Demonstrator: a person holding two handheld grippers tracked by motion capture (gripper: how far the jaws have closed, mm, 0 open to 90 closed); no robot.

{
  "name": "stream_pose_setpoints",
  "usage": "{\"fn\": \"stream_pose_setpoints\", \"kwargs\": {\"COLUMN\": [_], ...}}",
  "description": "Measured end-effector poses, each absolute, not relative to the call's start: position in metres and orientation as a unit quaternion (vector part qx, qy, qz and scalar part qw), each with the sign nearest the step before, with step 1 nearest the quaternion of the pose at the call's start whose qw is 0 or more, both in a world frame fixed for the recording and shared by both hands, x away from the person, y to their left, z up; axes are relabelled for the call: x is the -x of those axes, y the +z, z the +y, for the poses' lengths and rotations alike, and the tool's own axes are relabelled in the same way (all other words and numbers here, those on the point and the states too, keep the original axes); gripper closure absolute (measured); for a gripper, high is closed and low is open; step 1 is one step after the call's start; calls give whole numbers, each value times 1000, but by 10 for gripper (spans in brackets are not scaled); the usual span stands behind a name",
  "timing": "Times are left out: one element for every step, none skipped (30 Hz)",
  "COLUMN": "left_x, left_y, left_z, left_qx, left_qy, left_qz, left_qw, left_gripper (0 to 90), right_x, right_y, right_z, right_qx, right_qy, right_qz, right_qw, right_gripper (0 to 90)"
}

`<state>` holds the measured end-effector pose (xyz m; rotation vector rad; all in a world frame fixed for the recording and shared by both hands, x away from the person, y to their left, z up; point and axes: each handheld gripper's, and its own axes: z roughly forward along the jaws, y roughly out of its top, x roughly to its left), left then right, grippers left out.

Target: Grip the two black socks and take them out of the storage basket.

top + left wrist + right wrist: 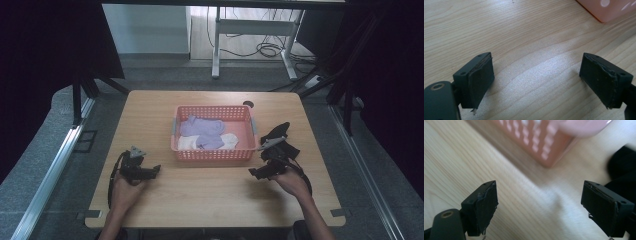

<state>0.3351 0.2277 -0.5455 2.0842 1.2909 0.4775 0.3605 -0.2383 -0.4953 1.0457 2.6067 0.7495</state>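
We hold both tongs, left & right, wide, empty; black cloth looks soft, light; pinch a bunched fold.

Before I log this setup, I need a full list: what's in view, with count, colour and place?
Table: one, light wood, centre.
Basket: one, pink, mid-table.
Purple cloth: one, in basket.
White cloth: one, in basket, near its front wall.
Black cloth: one, on table right of basket.
Desk frame: one, white, on floor beyond table, cables beneath.
Left tongs: one, black, open, over bare table left of basket.
Right tongs: one, black, open, near basket's corner.
Hands: two, left, right.
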Motion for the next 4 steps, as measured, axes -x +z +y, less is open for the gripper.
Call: {"fn": "stream_pose_setpoints", "kwargs": {"left_x": [-335, -335, -335, -335], "left_y": [-546, -545, -545, -545], "left_z": [228, 228, 228, 228], "left_qx": [-791, -792, -792, -791], "left_qy": [181, 181, 181, 181], "left_qz": [490, 491, 490, 491], "left_qw": [317, 316, 316, 316], "left_gripper": [120, 119, 119, 120], "right_x": [-360, -359, -359, -358], "right_y": [-501, -506, -509, -512], "right_z": [-238, -237, -237, -236], "right_qx": [-354, -356, -356, -358], "right_qy": [252, 249, 248, 248], "right_qz": [893, 894, 894, 894], "right_qw": [115, 113, 112, 110], "right_gripper": [142, 142, 142, 141]}}
